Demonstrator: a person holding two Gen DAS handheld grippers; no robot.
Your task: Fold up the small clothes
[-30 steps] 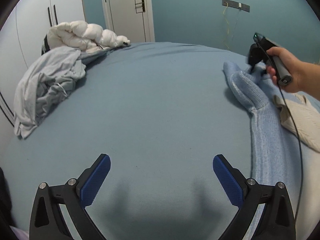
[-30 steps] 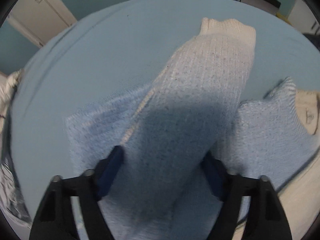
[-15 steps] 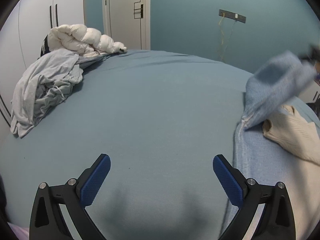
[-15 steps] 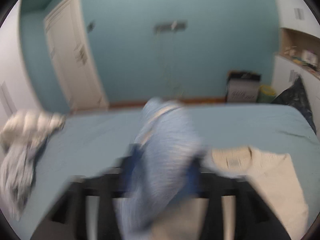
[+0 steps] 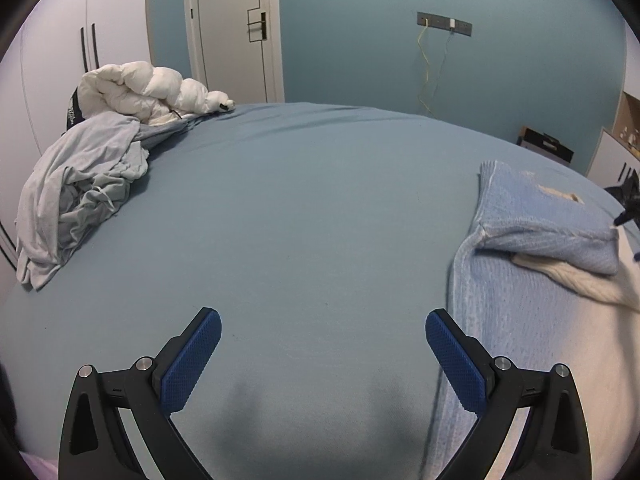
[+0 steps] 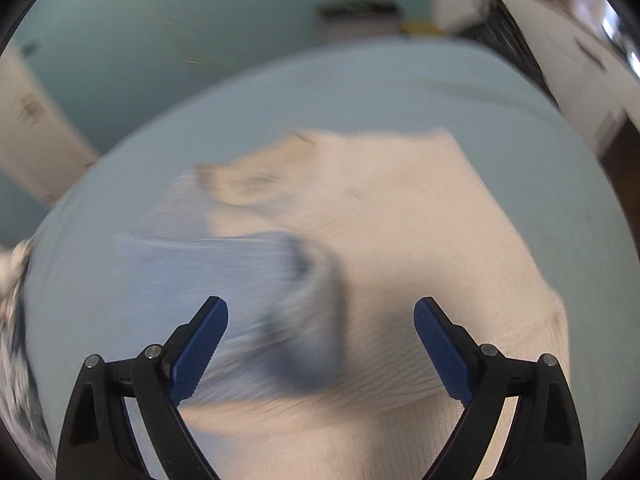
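The bed (image 5: 320, 208), covered in a blue sheet, fills both views. A grey crumpled garment (image 5: 76, 192) and a white puffy jacket (image 5: 148, 92) are heaped at its far left corner. The sweater (image 5: 520, 280), light blue with a cream front, lies flat near the bed's right edge, its blue sleeve (image 5: 544, 220) folded across the body; in the blurred right wrist view the sleeve's cuff (image 6: 304, 304) rests on the cream panel. A neck label is too blurred to read. The left gripper (image 5: 323, 354) hovers wide open over bare sheet, holding nothing. The right gripper (image 6: 321, 340) is spread wide above the cuff, gripping nothing.
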